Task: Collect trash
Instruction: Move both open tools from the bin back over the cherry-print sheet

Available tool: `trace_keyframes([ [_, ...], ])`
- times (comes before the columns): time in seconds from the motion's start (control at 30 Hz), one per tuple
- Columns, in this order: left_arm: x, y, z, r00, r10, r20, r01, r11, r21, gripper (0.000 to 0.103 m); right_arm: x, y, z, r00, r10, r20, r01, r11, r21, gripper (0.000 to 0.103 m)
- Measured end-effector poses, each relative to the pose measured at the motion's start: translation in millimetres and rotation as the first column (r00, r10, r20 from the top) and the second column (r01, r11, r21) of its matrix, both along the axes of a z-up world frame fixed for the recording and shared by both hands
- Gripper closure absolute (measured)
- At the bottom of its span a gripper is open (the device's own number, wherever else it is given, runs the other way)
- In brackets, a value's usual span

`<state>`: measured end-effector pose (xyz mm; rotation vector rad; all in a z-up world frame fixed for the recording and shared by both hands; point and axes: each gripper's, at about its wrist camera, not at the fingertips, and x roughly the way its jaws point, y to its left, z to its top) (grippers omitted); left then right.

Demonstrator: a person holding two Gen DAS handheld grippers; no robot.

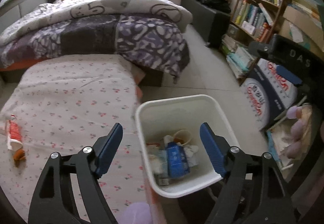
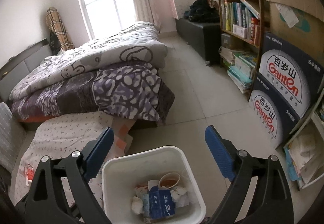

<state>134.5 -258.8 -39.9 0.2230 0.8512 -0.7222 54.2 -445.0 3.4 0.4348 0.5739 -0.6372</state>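
A white bin point(image 1: 176, 100) stands on the tiled floor against the corner of the flowered bed cover point(image 1: 66, 92). Inside lie a blue carton point(image 1: 177, 161), a paper cup point(image 2: 170, 180) and crumpled tissues point(image 2: 179, 191). My left gripper point(image 1: 161, 126) hangs open over the bin's left rim with nothing between its fingers. My right gripper point(image 2: 159, 129) is open and empty above the bin point(image 2: 141, 153). A red and white wrapper point(image 1: 13, 134) and a small brown scrap point(image 1: 19, 156) lie on the cover at the far left.
A folded purple and white quilt point(image 1: 121, 41) covers the bed behind. A bookshelf point(image 2: 239, 11), stacked Ganten cartons point(image 2: 281, 90) and a black ottoman point(image 2: 200, 31) line the right wall. Bare floor tiles point(image 2: 202, 92) run between bed and shelf. A purple plush toy point(image 1: 297, 134) sits at right.
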Motion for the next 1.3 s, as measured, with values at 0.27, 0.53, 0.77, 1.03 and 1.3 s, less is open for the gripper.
trace_keyframes([
  [0.27, 19.1, 30.4, 1.3, 0.995, 0.102, 0.017, -0.102, 0.995, 0.014, 0.019, 24.4, 31.1, -2.7, 0.997, 0.073, -0.026, -0.073, 0.997, -0.009, 0.013],
  [0.53, 49.0, 77.7, -4.4, 0.972, 0.234, 0.018, -0.235, 0.97, 0.068, 0.015, 49.5, 66.9, -6.8, 0.987, 0.153, -0.046, -0.153, 0.988, 0.002, 0.013],
  [0.77, 90.2, 141.5, -16.1, 0.91, 0.412, -0.041, -0.406, 0.908, 0.101, 0.015, 68.1, 93.5, -13.3, 0.975, 0.211, -0.071, -0.21, 0.978, 0.015, 0.012],
  [1.03, 134.1, 211.9, -49.9, 0.861, 0.502, -0.077, -0.464, 0.839, 0.283, 0.015, 86.0, 116.5, -21.3, 0.959, 0.266, -0.097, -0.264, 0.964, 0.04, 0.012],
  [1.3, 175.4, 278.2, -96.7, 0.81, 0.559, -0.175, -0.471, 0.8, 0.372, 0.017, 101.9, 130.5, -30.7, 0.944, 0.301, -0.137, -0.297, 0.954, 0.048, 0.012],
])
